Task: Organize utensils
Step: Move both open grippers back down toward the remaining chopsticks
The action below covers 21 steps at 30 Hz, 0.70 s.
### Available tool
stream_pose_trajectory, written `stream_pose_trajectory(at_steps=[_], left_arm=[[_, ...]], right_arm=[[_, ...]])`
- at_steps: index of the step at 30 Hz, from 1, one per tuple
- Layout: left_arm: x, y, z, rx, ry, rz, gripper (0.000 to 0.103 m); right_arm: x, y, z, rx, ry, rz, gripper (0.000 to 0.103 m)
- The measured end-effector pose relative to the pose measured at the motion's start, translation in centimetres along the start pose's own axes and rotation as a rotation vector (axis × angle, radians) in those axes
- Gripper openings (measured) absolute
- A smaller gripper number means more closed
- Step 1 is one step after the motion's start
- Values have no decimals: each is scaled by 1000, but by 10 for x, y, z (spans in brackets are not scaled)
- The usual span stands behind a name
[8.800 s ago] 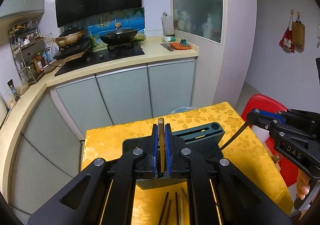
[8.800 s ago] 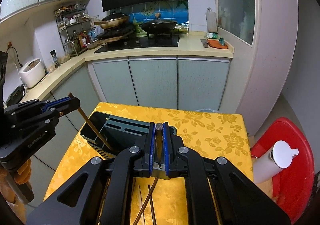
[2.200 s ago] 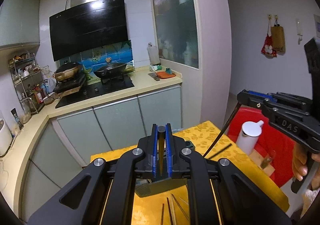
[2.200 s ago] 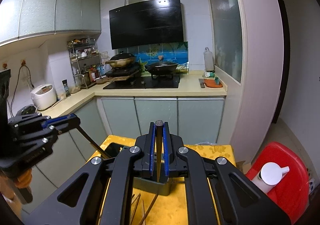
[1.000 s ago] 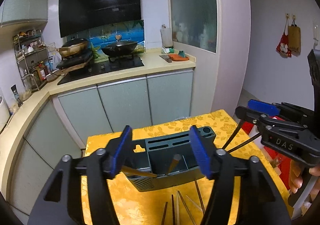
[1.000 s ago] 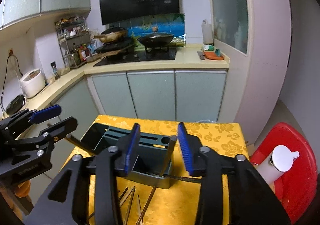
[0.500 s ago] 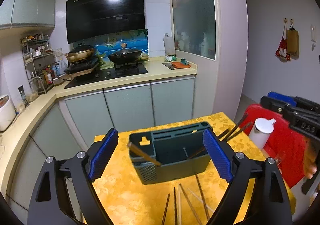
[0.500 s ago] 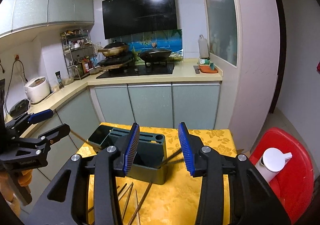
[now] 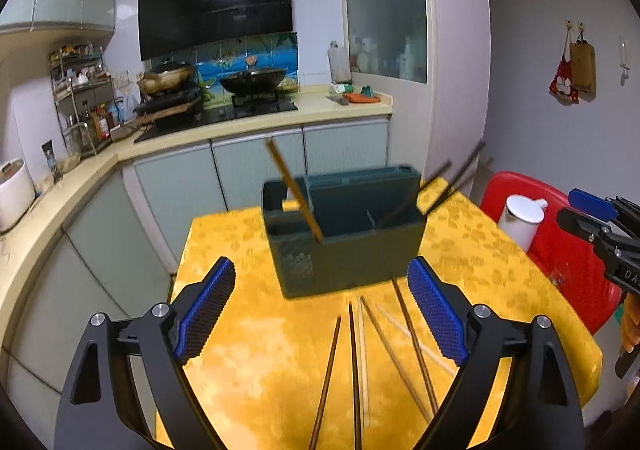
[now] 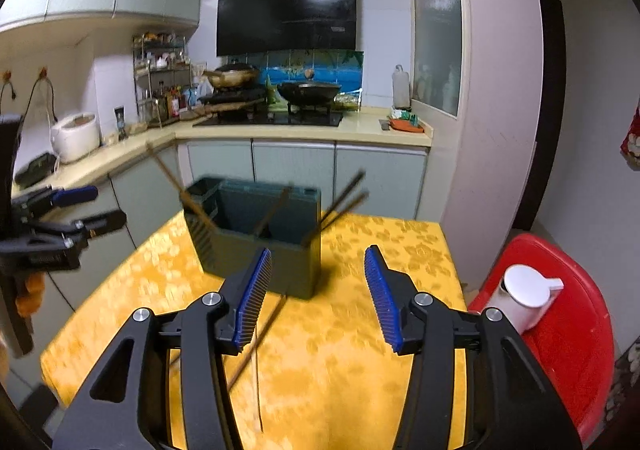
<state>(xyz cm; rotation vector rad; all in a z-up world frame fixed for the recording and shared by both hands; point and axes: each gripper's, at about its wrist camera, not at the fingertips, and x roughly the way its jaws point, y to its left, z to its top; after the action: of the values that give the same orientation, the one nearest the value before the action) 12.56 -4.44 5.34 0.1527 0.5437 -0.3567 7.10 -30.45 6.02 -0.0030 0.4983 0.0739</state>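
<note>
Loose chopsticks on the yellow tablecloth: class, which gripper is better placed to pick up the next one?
Probably the left gripper: open and empty, with several loose chopsticks lying between its fingers. The right gripper, also open, frames fewer.

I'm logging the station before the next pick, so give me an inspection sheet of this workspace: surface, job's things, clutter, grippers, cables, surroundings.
Surface: table under a yellow floral cloth, no spills seen.
Job's things: dark green utensil holder stands upright on the cloth; a light chopstick and several dark chopsticks lean inside it; loose chopsticks lie on the cloth in front of it.
Clutter: nothing seen on the table besides these.
Grippers: left gripper open and empty; right gripper open with nothing between the pads, its jaws have just been opening.
Cables: nothing seen on the table.
Surroundings: red chair carrying a white jug beside the table; kitchen counter with woks behind.
</note>
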Motion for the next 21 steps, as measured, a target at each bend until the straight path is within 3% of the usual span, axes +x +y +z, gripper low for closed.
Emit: stream_pose_trajectory(at_steps=[6,21], left_arm=[[-4,10,-35,-38,46,6,85],[3,30,-124,-98,161,10,85]], right_arm=[[-4,6,-45,-46,37,-31,48],[13,27,-120,13,153,28,48]])
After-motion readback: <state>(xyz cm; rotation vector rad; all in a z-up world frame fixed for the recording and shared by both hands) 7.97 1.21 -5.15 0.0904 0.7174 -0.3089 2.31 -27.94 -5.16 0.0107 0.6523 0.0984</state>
